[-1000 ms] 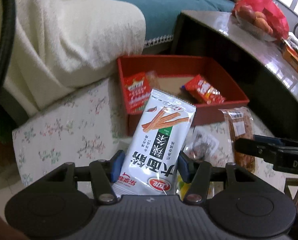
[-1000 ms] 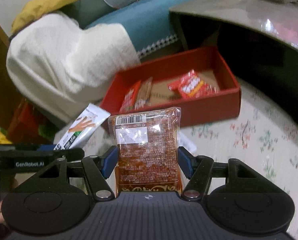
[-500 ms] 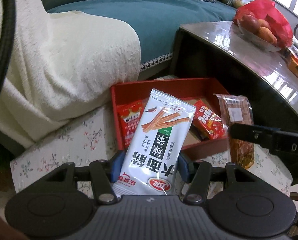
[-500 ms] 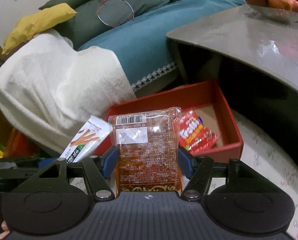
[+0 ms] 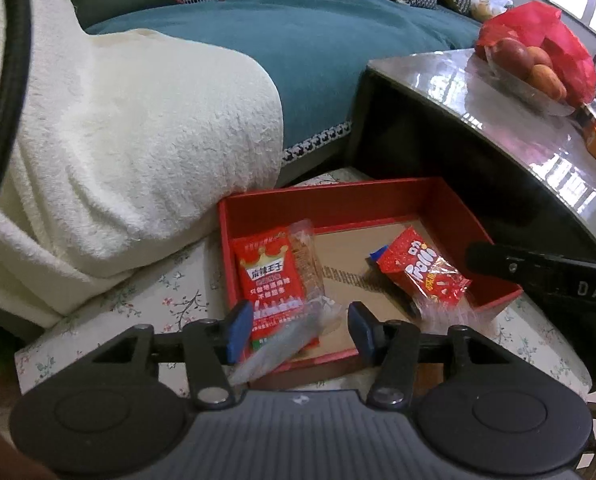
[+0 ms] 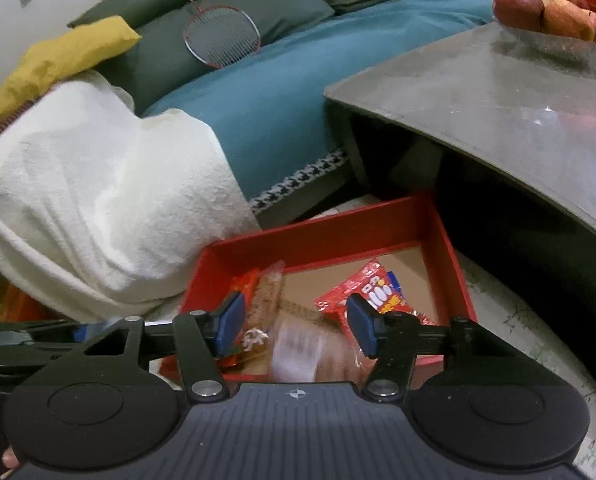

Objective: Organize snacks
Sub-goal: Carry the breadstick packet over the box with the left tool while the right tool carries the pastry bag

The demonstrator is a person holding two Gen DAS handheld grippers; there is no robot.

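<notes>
The red box (image 5: 338, 196) sits on a floral-covered seat and holds a red crown packet (image 5: 269, 280), a clear-wrapped bar (image 5: 308, 256) and a red foil packet (image 5: 422, 276). My left gripper (image 5: 300, 322) hangs over the box's near edge, its jaws closing. A blurred white packet (image 5: 281, 344) is dropping loose between them. My right gripper (image 6: 295, 318) is over the same box (image 6: 318, 232), jaws also closing, with a blurred brown packet (image 6: 310, 352) falling free between its fingers. The pads of neither gripper touch a packet.
A dark coffee table (image 5: 498, 120) with a fruit bowl (image 5: 530, 68) and red bag stands right of the box. A white blanket (image 5: 117, 140) drapes the sofa on the left; a racket (image 6: 221, 36) lies on the teal cover. The right gripper's body (image 5: 538, 276) reaches in from the right.
Both grippers moved forward over the red box and let go. The white packet and the brown packet, held upright before, now fall blurred toward the box.
</notes>
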